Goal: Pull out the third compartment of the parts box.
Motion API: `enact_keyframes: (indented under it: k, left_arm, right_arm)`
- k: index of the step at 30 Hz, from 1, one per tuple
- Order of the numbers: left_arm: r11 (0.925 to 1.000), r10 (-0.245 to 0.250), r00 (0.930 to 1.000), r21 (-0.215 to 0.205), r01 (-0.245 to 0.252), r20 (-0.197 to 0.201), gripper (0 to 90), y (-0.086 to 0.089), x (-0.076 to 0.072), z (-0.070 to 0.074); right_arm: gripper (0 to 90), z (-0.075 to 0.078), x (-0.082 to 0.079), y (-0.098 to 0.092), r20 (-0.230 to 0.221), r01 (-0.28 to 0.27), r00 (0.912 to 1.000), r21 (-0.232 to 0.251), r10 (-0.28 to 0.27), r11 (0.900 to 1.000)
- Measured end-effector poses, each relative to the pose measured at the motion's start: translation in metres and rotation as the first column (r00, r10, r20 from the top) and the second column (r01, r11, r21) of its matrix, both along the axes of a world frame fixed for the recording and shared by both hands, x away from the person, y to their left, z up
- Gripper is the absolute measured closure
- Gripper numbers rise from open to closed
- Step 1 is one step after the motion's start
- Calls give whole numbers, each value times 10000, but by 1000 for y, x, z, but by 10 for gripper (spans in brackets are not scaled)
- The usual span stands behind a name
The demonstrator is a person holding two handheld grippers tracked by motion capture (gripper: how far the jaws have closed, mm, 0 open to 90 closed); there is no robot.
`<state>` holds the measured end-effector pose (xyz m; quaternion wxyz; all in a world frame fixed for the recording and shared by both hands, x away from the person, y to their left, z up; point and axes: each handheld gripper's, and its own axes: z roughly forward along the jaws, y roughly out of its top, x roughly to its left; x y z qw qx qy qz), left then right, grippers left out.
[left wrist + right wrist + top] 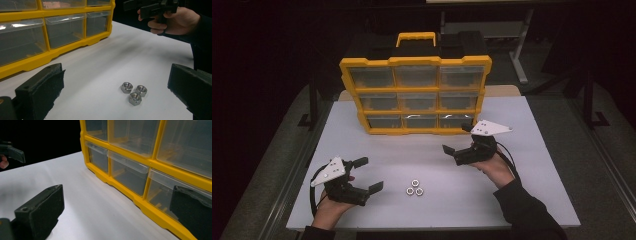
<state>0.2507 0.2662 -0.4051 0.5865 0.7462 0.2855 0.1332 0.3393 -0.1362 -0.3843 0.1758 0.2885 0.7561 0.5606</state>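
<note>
A: The room is dark all round, and a white tabletop (512,125) stands lit in the middle. What is on it?

B: A yellow organizer (414,95) stands upright at the far side, with a handle on top and 9 clear drawers in 3 rows of 3. Nearer the person, 3 metal nuts (415,188) lie on the bare tabletop in a tight cluster, touching or nearly touching one another.

A: Where is the left gripper (368,174)?

B: Low at the near left, held in a hand, just left of the nuts. Its jaws stand wide apart and hold nothing. In the left gripper view the nuts (134,92) lie ahead between the 2 black jaws, apart from both.

A: And the right gripper (454,141)?

B: It sits further back on the right, close to the organizer's bottom right corner, well apart from the nuts. Its jaws are also spread wide and empty. In the right gripper view the bottom row of drawers (128,176) is close ahead, and 1 jaw stands in front of the nearest drawer; I cannot tell whether it touches.
</note>
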Motion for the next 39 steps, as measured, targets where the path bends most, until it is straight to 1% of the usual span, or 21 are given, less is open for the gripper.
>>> enact_keyframes:
  k: [7,9,25,26,39]
  left_arm:
    - [10000,-20,10000,-24,20,5,0,0,0,0]
    - [10000,-39,10000,33,39,32,0,0,0,0]
    - [9999,-94,9999,107,92,119,0,0,1,0]
    - [10000,-55,10000,43,55,38,0,0,1,-1]
    - [10000,-50,10000,70,49,56,0,0,1,-1]
  right_arm:
    - [0,0,5,6,-28,-62,10000,1,62,10000]
    - [0,-1,7,7,-53,-110,9999,-61,110,9999]
    - [0,-4,16,20,-213,-300,9993,-269,294,9992]
    - [0,-5,16,21,-226,-292,9993,-268,286,9992]
    - [0,-6,24,29,-322,-351,9989,-360,340,9987]
